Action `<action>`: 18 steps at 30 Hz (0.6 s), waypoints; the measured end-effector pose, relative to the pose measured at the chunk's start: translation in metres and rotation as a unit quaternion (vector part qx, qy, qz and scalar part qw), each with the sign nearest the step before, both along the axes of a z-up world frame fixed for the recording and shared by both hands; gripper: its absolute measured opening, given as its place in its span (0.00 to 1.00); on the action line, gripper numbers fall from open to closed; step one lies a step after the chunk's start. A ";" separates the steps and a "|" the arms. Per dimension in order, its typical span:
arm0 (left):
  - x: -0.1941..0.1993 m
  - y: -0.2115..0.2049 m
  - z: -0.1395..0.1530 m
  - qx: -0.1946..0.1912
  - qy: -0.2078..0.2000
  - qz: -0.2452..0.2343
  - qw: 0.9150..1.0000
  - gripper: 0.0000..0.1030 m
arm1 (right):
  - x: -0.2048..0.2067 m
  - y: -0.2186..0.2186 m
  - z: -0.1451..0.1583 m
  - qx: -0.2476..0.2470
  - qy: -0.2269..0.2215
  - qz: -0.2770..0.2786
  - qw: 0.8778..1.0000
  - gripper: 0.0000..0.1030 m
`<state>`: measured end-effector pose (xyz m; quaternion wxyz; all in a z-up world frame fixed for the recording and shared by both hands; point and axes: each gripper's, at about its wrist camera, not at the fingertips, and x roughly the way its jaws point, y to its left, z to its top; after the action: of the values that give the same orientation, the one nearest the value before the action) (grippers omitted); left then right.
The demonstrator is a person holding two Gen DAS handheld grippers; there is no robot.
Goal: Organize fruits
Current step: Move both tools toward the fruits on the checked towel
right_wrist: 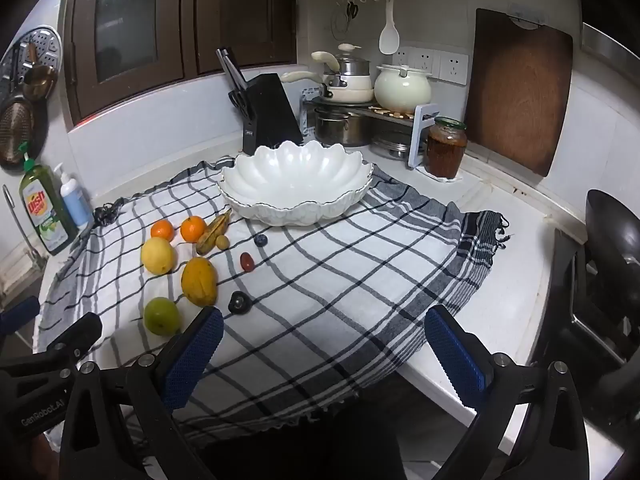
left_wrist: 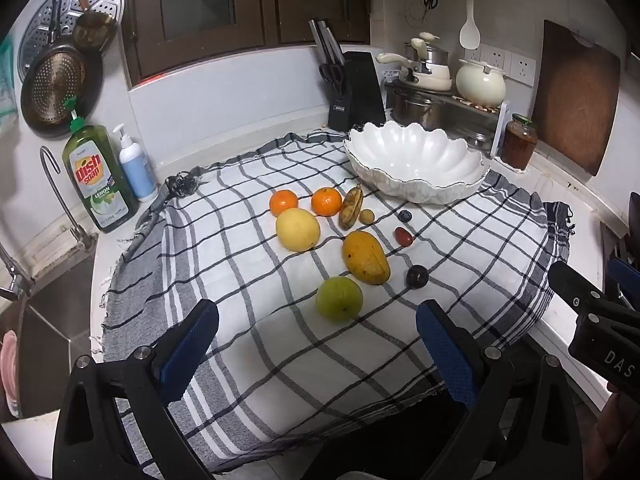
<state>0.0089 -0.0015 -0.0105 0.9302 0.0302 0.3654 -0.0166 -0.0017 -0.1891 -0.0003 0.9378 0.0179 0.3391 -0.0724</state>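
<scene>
Checked cloth point(left_wrist: 360, 360): spread over the white counter, bearing all items below.

Scalloped white bowl point(left_wrist: 416, 160): landmark, on the cloth's far part, nothing inside.

Mango point(left_wrist: 366, 258): near side of the bowl, well apart from it.

Yellow citrus point(left_wrist: 298, 229): left of the mango, further from the bowl.

Green fruit point(left_wrist: 339, 299): beyond the mango from the bowl, nearest the grippers.

Two oranges point(left_wrist: 327, 201): side by side, left of the bowl's near rim.

Spotted banana point(left_wrist: 351, 207): between the oranges and the bowl.

Dark plum point(left_wrist: 417, 276), red oblong fruit point(left_wrist: 403, 236), small tan fruit point(left_wrist: 366, 216), blueberry point(left_wrist: 405, 216): scattered singly on the bowl's near side.

Left gripper point(left_wrist: 318, 322): jaws wide, nothing between them, above the cloth on the near side of the green fruit.

Right gripper point(right_wrist: 324, 330): jaws wide, holding nothing, above bare cloth well short of the bowl.
</scene>
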 end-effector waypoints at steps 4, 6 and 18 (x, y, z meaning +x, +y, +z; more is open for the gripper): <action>0.000 0.000 0.000 0.000 0.001 0.000 1.000 0.98 | 0.000 0.000 -0.001 -0.005 0.002 0.000 1.000 0.99; 0.000 0.000 0.000 0.001 0.000 0.000 1.000 0.98 | 0.001 0.000 -0.001 -0.003 0.003 0.000 1.000 0.99; 0.002 0.000 -0.006 0.001 0.002 -0.001 1.000 0.98 | 0.011 -0.001 -0.013 0.002 0.007 -0.001 1.000 0.99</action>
<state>0.0112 -0.0013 -0.0166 0.9295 0.0315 0.3669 -0.0176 0.0092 -0.1902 -0.0131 0.9351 0.0199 0.3462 -0.0730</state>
